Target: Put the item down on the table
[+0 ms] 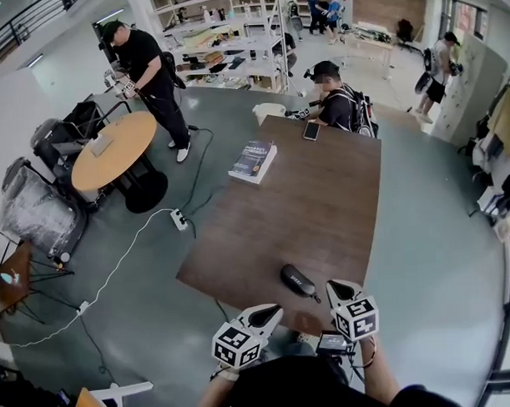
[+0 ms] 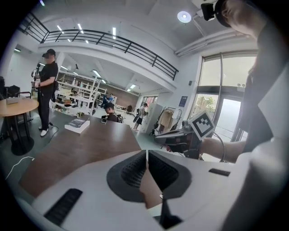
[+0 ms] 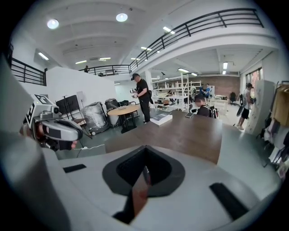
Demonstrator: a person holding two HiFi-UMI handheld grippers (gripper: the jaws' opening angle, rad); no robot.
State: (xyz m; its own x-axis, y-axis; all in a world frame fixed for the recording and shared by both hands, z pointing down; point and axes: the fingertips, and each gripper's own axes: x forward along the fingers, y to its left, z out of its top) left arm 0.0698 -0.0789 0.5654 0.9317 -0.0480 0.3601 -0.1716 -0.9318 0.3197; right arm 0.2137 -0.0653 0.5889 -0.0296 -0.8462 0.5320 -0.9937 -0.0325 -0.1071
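Observation:
A black oblong case (image 1: 299,281) lies on the brown table (image 1: 313,205) near its front edge, with no gripper touching it. My left gripper (image 1: 272,310) is held just off that edge, to the left of and nearer than the case; in the left gripper view its jaws (image 2: 146,158) meet with nothing between them. A short way right of the case is my right gripper (image 1: 334,286), and the right gripper view shows it (image 3: 144,170) shut and empty. Each gripper shows in the other's view: the right gripper (image 2: 180,137) and the left gripper (image 3: 54,128).
A dark blue book (image 1: 253,161) lies at the table's far left and a phone (image 1: 311,131) at the far end, where a person (image 1: 339,104) sits. A round wooden table (image 1: 113,150), a standing person (image 1: 150,77) and a floor power strip (image 1: 179,219) are to the left.

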